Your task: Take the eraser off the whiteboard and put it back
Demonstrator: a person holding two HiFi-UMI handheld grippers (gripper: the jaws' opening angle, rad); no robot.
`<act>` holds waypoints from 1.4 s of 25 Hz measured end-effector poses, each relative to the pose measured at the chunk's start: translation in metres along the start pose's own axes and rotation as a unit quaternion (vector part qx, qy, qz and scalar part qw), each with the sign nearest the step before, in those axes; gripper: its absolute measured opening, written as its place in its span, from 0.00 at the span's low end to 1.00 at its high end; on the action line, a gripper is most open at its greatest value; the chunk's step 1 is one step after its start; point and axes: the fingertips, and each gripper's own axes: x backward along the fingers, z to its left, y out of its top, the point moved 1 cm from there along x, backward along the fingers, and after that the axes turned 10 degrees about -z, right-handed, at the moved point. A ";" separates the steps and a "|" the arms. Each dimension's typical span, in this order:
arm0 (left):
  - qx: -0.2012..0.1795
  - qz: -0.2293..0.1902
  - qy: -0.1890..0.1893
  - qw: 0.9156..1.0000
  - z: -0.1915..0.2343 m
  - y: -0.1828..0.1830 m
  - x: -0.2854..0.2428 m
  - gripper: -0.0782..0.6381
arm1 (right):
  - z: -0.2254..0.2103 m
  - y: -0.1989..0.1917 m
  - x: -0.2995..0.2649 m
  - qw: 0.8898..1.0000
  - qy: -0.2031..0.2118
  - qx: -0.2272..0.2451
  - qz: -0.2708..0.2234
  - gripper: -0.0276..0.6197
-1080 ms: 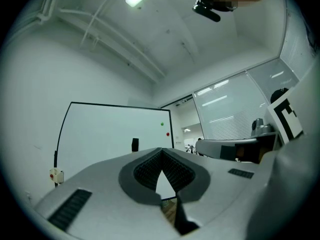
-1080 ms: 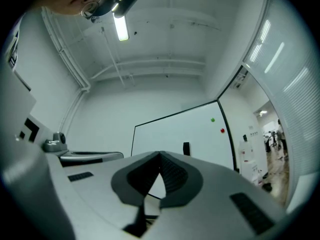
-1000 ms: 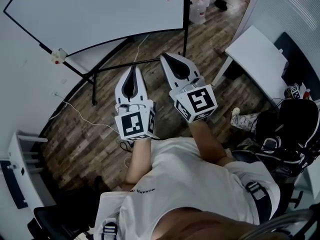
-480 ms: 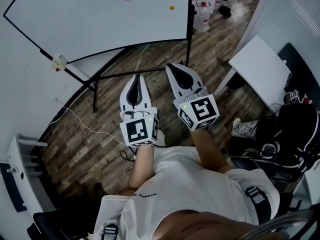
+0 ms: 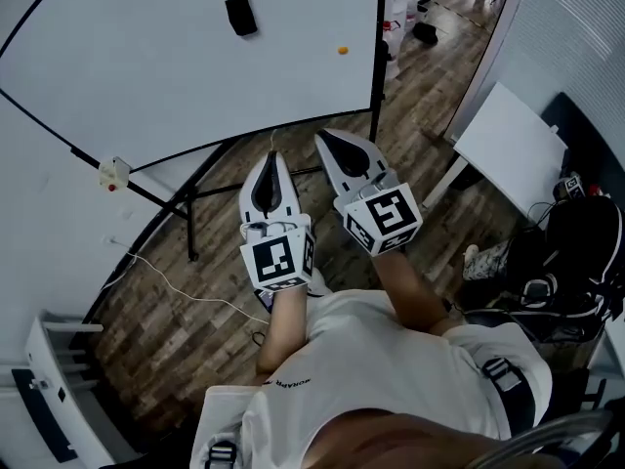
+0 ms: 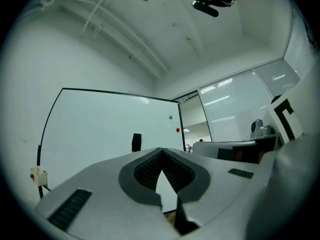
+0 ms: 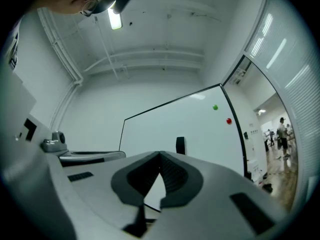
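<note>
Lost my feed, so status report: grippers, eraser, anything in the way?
Left gripper shut, empty. Right gripper shut, empty. Black rectangular eraser on white whiteboard, untouched. Nothing between.

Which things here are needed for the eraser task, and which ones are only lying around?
For the job: small black rectangular eraser; large white whiteboard it sticks on; left gripper and right gripper, both shut and empty.

Just lying about: white rectangular table; black bag; small orange round magnet.

No word can be read. A short line of print (image 5: 290, 383) on the left of the shirt (image 5: 391, 369) is upside down and too small. The left cube (image 5: 276, 261) and the right cube (image 5: 383, 218) bear black-and-white square markers.
</note>
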 end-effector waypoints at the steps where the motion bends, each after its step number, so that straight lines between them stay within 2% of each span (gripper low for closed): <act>1: 0.000 -0.001 -0.003 1.000 0.007 0.000 -0.008 0.11 | -0.002 -0.001 -0.010 1.000 -0.005 0.001 -0.002 0.06; 9: 0.011 -0.003 -0.025 1.000 0.060 -0.017 -0.065 0.11 | -0.012 -0.025 -0.080 0.999 -0.033 0.013 0.000 0.06; 21: 0.038 0.005 -0.062 0.997 0.102 -0.044 -0.105 0.11 | -0.018 -0.047 -0.127 0.997 -0.076 0.027 -0.005 0.06; 28: 0.045 0.018 -0.050 0.998 0.115 -0.060 -0.118 0.11 | -0.028 -0.058 -0.137 0.996 -0.081 0.029 0.009 0.06; 35: 0.029 0.018 -0.041 0.999 0.104 -0.063 -0.138 0.11 | -0.056 -0.060 -0.145 0.997 -0.077 0.013 0.006 0.06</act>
